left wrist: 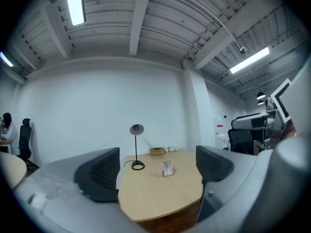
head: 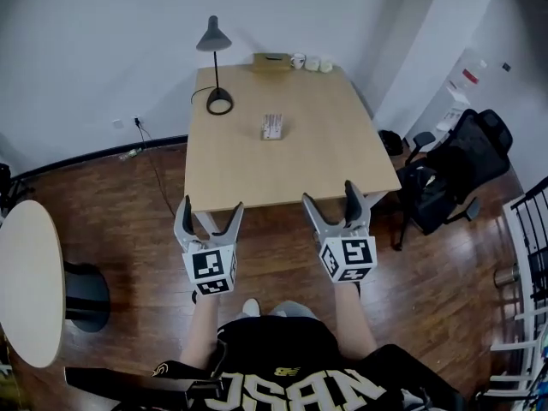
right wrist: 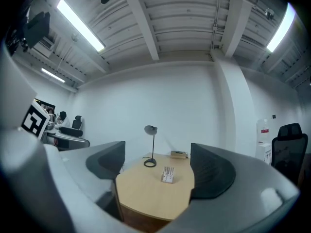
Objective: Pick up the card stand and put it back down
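Head view only: black office chair (head: pixel 454 174) right of the bench (head: pixel 291 174), round table (head: pixel 30 281) at far left, wood floor. Left gripper view only: a seated person (left wrist: pixel 7 125) at the far left edge. Both gripper views show ceiling strip lights, which the head view lacks.

On the bench: black desk lamp (head: pixel 216 67) at the far left corner, a flat box (head: pixel 271 61) and white cups (head: pixel 311 62) along the far edge. Nothing stands between the claws and the card stand (head: pixel 272 127).

Card stand sits upright on the bench, past the middle, right of the lamp base. Left claw (head: pixel 211 205) and right claw (head: pixel 329 193) hang at the near bench edge, well apart from the card stand. Both claws stand wide, nothing between the jaws.
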Demonstrator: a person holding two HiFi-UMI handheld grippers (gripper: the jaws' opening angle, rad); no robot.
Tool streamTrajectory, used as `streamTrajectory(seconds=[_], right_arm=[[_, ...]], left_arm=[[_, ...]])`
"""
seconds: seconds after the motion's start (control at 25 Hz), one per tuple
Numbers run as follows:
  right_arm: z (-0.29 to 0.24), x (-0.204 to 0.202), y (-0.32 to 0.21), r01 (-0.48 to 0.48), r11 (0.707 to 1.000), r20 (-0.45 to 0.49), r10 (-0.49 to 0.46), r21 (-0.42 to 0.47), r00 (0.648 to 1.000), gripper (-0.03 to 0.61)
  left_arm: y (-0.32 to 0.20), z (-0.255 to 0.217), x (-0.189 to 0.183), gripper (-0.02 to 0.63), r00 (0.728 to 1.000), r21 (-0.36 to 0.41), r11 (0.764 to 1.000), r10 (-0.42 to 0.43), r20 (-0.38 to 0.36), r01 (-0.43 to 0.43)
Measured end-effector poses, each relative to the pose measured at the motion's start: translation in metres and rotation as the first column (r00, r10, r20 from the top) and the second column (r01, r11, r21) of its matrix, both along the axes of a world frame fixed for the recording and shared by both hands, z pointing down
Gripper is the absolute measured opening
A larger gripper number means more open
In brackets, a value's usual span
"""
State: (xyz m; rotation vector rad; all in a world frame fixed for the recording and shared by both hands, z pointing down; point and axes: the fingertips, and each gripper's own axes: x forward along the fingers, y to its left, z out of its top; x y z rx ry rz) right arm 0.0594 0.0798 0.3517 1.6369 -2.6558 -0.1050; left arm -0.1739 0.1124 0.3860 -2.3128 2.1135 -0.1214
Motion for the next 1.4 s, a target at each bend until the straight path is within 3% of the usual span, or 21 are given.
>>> streamTrajectory(seconds=[0.2,0.32,0.56,0.84,1.0,1.2,1.4], right_arm=[[0.038,-0.001,-0.025,0.026,0.994,-0.019,-0.028,-0.105,0.999,0.394],[0.054,0.005,-0.053,0.038,0.990,0.009,-0.037,-0.135,0.999,0.362],[0.053,0.007,-0.137,0.104,0.987,0.045,-0.099,-0.119,0.994,0.360],[0.012,0.043,-0.234,0.112,0.994,0.062,-0.111,-0.009,0.992,0.360],[0.024,0.037,-0.265,0.156,0.987,0.044,-0.155,-0.031,0.987,0.360],[0.041,0.009,-0.290,0.220,0.972,0.039,-0.218,-0.079,0.975,0.360],[0.036,-0.007,-0.312,0.221,0.972,0.044,-0.218,-0.085,0.975,0.360]], left_arm=[[-0.038,0.026,0.008,0.499,0.998,-0.067,0.997,0.033,-0.048,-0.037],[-0.064,0.034,0.011,0.499,0.999,-0.086,0.996,0.029,-0.025,-0.031],[-0.134,0.033,0.015,0.498,1.000,-0.111,0.994,-0.006,0.003,0.007],[-0.224,-0.008,0.037,0.497,0.997,-0.027,0.998,-0.059,0.045,0.060],[-0.248,-0.006,0.047,0.475,0.995,-0.024,0.996,-0.086,0.051,0.087],[-0.270,0.014,0.038,0.472,0.993,-0.078,0.992,-0.095,0.063,0.100],[-0.295,0.016,0.031,0.471,0.996,-0.094,0.994,-0.054,0.070,0.061]])
